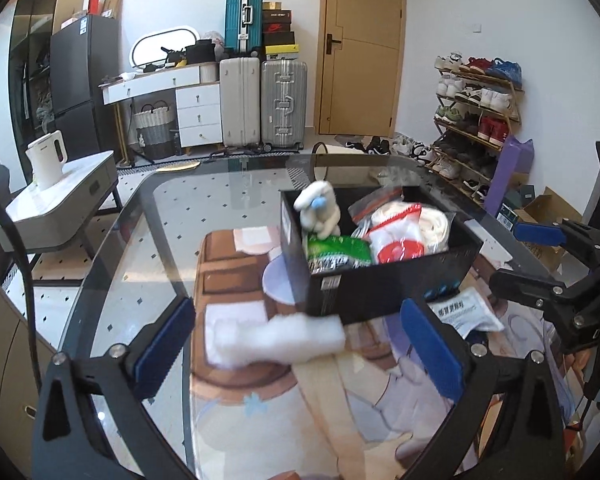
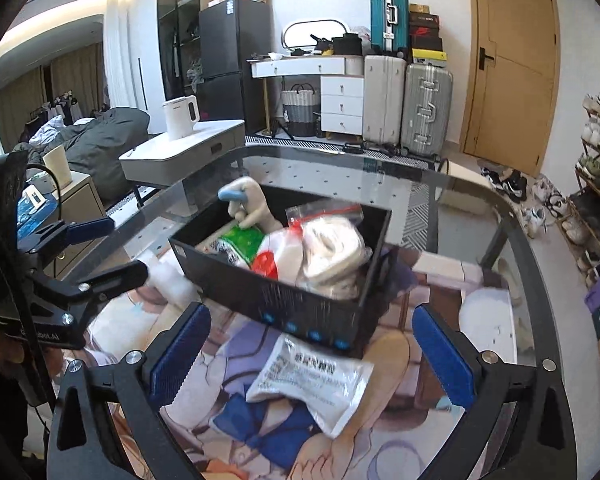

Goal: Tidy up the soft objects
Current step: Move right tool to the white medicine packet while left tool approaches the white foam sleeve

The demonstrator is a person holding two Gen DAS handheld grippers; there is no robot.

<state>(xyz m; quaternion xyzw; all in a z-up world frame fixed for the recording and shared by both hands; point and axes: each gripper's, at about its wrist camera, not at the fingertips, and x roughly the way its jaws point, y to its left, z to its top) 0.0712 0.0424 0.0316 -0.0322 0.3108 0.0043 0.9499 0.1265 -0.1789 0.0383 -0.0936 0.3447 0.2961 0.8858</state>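
A white foam block point(image 1: 280, 338) lies on the mat point(image 1: 236, 400) against the box's point(image 1: 380, 292) near side; a white pouch point(image 2: 312, 380) lies at another side. Left gripper point(image 1: 304, 356) and right gripper point(image 2: 312, 356) hover, jaws apart, empty. The box holds a plush point(image 1: 318, 210), green packet point(image 1: 338, 250) and bagged cloth point(image 2: 332, 252).

Glass bench point(image 1: 148, 216) covered by printed mat point(image 2: 260, 440); black box point(image 1: 380, 288), white foam block point(image 1: 280, 338), white packet point(image 2: 312, 380) laid on mat.
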